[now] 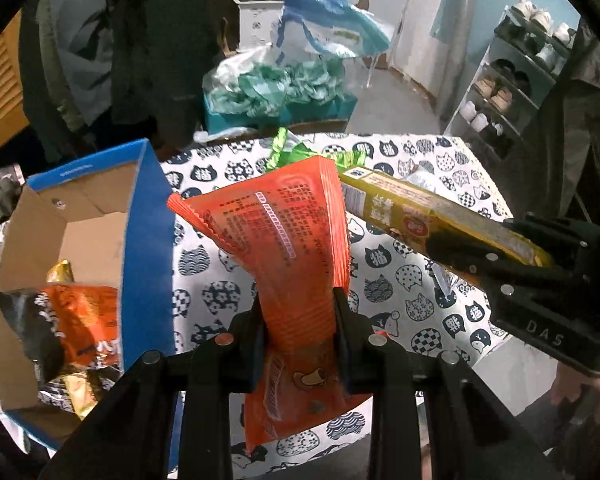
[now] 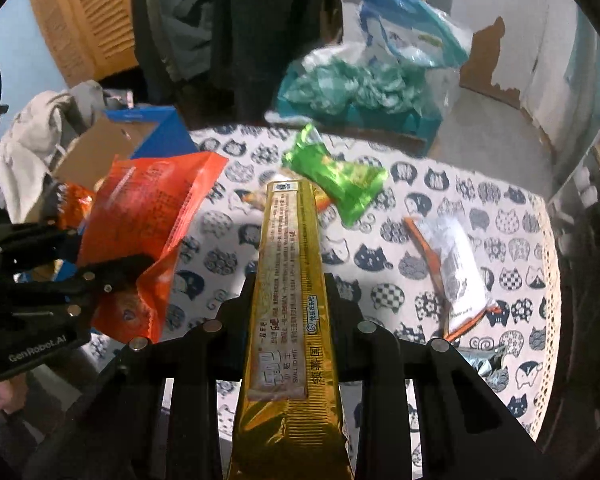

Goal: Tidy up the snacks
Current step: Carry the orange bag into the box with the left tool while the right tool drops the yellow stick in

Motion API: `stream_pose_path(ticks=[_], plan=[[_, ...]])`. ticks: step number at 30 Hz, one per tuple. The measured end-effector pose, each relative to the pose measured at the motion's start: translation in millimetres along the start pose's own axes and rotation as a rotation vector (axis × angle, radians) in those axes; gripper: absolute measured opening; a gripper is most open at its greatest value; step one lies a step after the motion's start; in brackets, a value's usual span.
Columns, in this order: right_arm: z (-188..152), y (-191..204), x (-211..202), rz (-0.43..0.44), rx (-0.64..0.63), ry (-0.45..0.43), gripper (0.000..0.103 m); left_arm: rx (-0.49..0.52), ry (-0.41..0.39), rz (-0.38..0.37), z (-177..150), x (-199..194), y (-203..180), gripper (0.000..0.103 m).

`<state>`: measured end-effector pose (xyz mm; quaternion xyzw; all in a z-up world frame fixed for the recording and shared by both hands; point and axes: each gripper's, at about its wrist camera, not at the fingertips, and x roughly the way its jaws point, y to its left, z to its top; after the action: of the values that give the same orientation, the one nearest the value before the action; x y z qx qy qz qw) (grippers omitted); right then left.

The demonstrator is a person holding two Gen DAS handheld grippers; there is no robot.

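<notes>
Left wrist view: the left hand-held gripper (image 1: pixel 300 320) is clenched on an orange snack packet (image 1: pixel 288 248), lifted above the cat-print counter (image 1: pixel 400 280). To its left stands an open blue box (image 1: pixel 152 216) with snack bags inside. To its right, the right hand-held gripper (image 1: pixel 496 256) grips a long gold packet (image 1: pixel 400 204). Only the right wrist view shows what lies ahead of that gripper: a green packet (image 2: pixel 336 180) and, further right, a white packet (image 2: pixel 456 264) resting on the counter.
</notes>
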<state>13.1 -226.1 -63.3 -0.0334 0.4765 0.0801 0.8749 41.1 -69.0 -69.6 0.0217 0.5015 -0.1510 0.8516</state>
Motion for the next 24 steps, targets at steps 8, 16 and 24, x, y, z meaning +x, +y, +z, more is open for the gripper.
stream_pose_path(ticks=[8,16,24], plan=[[18.1,24.1,-11.4,0.022,-0.027,-0.052,0.027,-0.019,-0.067,0.039,5.4,-27.1,20.5,0.029],[35.5,51.7,-15.1,0.044,-0.061,-0.087,0.027,-0.073,-0.11,0.061,7.4,-49.4,49.8,0.029],[52.6,80.0,-13.5,0.068,-0.087,-0.106,0.027,-0.112,-0.148,0.084,5.5,-68.3,75.9,0.029]])
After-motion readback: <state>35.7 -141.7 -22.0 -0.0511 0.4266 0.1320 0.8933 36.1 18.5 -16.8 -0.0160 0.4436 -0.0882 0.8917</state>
